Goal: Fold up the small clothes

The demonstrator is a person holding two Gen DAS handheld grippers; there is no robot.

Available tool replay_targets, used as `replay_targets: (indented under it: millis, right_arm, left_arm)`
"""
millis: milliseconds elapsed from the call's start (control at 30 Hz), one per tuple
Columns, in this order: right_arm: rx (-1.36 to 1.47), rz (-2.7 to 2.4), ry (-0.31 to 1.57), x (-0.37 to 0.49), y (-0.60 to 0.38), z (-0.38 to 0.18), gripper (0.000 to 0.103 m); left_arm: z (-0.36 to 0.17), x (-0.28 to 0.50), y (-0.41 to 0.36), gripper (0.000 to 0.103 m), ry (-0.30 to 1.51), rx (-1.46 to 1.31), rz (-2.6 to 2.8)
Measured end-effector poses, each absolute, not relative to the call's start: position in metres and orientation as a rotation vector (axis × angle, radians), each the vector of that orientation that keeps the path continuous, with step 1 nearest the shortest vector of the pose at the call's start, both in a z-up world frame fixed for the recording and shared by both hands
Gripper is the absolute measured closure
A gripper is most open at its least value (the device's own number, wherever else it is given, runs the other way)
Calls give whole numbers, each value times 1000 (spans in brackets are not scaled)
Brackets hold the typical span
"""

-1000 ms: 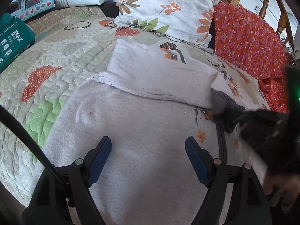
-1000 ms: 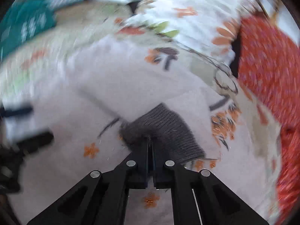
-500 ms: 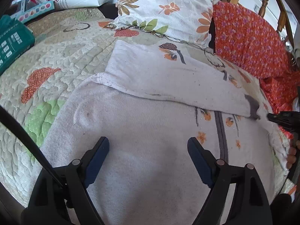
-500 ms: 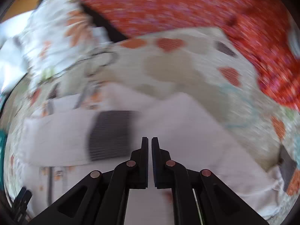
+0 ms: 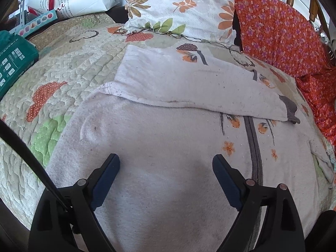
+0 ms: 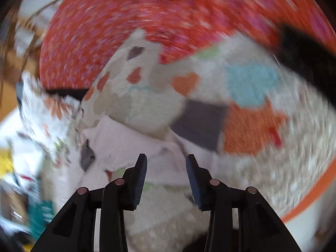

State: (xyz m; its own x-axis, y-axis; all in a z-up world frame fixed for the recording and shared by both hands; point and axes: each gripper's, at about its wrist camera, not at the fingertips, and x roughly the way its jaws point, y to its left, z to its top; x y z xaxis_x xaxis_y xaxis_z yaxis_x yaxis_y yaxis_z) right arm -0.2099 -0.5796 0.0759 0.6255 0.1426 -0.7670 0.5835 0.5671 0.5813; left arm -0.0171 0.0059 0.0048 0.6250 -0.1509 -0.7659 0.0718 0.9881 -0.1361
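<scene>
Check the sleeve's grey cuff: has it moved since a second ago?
Yes. The grey cuff has been carried rightward, from near the sweater's grey stripe toward the orange cloth.

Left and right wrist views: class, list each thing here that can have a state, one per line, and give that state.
Sweater: spread flat on the quilt, one sleeve folded across it.
Sleeve: lying across the sweater's upper part, grey cuff at its end, free of both grippers.
Left gripper: jaws wide open above the sweater, nothing between them.
Right gripper: jaws have just been opening, nothing between them.
Quilt: spread flat under the sweater.
</scene>
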Motion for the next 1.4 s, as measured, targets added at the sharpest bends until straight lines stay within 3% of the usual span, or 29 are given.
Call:
replay_targets:
  millis: [100,467,500,533,600,967,1167,1400]
  right_arm:
    - [1053,-285,878,-226,-581,58,55]
    - [798,-575,891,-189,-606,33,55]
    - [791,-576,880,-185,-608,34,67]
    - [784,-550,881,-176,-608,37,99]
    - [799,-501,891,-165,-611,46,98]
    - [620,-660,539,-191,-635,185,98]
    - [600,-475,539,-143,-587,204,98]
    - [551,-142,622,-45,-458,208,98]
  left_arm:
    - [3,-18,1,13,887,-60,-116]
    - [0,-20,-9,10,884,16,-99]
    - [0,-20,-9,10,885,14,-99]
    - [0,-20,-9,10,885,13,-100]
    - [0,-21,-10,10,885,16,-100]
    - [3,-23,-5,10,886,-57,-116]
    - [9,-21,9,10,886,-156,-146]
    - [16,-22,34,10,876,-334,-176]
